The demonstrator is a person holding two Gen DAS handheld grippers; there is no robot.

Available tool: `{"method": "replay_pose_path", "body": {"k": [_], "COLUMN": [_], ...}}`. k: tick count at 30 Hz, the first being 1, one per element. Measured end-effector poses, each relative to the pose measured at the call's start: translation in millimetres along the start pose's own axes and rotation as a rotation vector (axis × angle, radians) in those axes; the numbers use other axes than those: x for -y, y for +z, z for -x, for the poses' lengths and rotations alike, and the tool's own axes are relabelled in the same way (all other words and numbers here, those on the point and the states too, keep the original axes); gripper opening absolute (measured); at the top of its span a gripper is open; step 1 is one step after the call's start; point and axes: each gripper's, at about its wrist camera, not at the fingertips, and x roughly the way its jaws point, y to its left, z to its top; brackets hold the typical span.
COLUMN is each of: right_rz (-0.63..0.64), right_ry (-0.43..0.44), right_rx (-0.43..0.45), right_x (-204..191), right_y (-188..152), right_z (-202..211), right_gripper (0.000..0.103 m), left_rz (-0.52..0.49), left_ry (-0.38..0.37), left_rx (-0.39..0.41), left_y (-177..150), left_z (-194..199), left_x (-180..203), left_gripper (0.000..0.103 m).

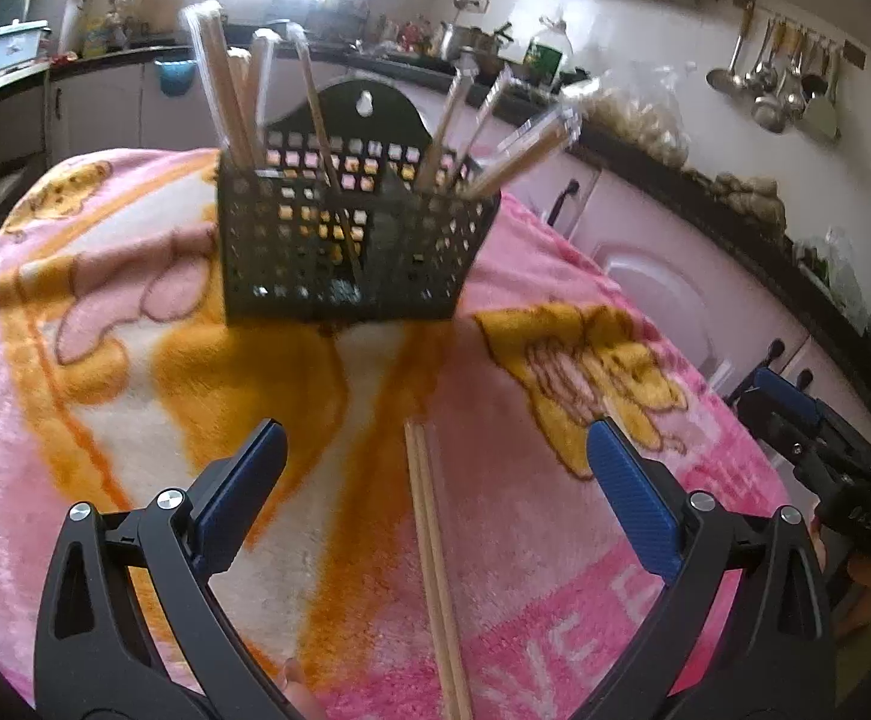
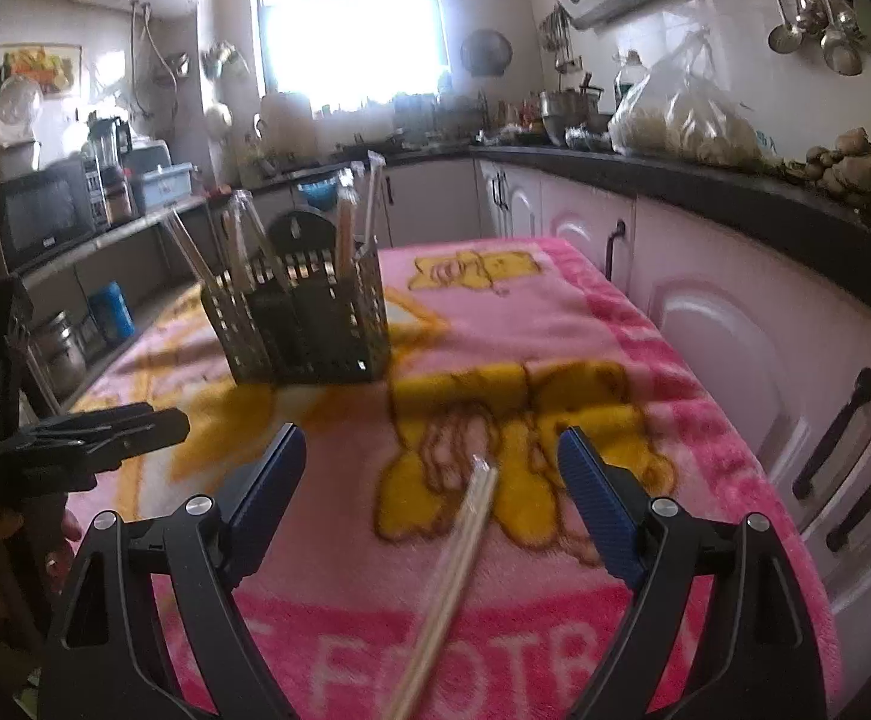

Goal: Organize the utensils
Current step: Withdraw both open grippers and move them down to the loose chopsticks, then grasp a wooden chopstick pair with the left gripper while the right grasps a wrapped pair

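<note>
A black perforated utensil basket [image 1: 345,246] stands on the pink blanket and holds several wrapped chopstick pairs [image 1: 219,78]. It also shows in the right wrist view [image 2: 303,324]. A bare pair of chopsticks [image 1: 435,564] lies on the blanket between the open fingers of my left gripper [image 1: 435,474], not gripped. A wrapped chopstick pair [image 2: 453,570] lies between the open fingers of my right gripper [image 2: 429,468], not gripped. The left gripper shows in the right wrist view [image 2: 87,438], and the right gripper in the left wrist view [image 1: 819,438].
The pink and yellow blanket [image 1: 135,396] covers the table. Kitchen cabinets [image 2: 705,324] run along the right side under a dark counter with a plastic bag [image 2: 681,114]. Ladles [image 1: 777,84] hang on the wall. A microwave [image 2: 39,216] stands at the left.
</note>
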Motion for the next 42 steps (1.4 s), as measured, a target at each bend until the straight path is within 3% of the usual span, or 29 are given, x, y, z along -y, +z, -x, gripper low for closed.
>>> {"method": "replay_pose_path", "body": {"k": [14, 18, 25, 34, 37, 39, 42], "right_rz": [-0.032, -0.04, -0.079, -0.105, -0.131, -0.145, -0.135], "right_ry": [0.005, 0.005, 0.037, 0.041, 0.032, 0.028, 0.001], "right_rx": [-0.155, -0.195, -0.273, -0.416, -0.459, -0.484, -0.51], "right_x": [19, 20, 24, 26, 29, 30, 33], "right_y": [-18, -20, -19, -16, -12, -7, -3], "right_z": [-33, -43, -66, -104, -115, -121, -127], "right_gripper": [0.083, 0.083, 0.082, 0.068, 0.066, 0.061, 0.045], "left_rz": [-0.006, 0.021, 0.074, 0.059, 0.035, 0.035, 0.028], "left_ry": [-0.015, -0.038, -0.078, -0.085, -0.077, -0.082, -0.07], "left_rx": [-0.106, -0.133, -0.191, -0.261, -0.284, -0.301, -0.319], "left_y": [-15, -17, -20, -16, -13, -10, -6], "left_z": [-37, -45, -61, -78, -83, -87, -93], "left_x": [1, -3, -8, -2, 2, 2, 3], "left_gripper": [0.09, 0.082, 0.057, 0.04, 0.04, 0.04, 0.036]}}
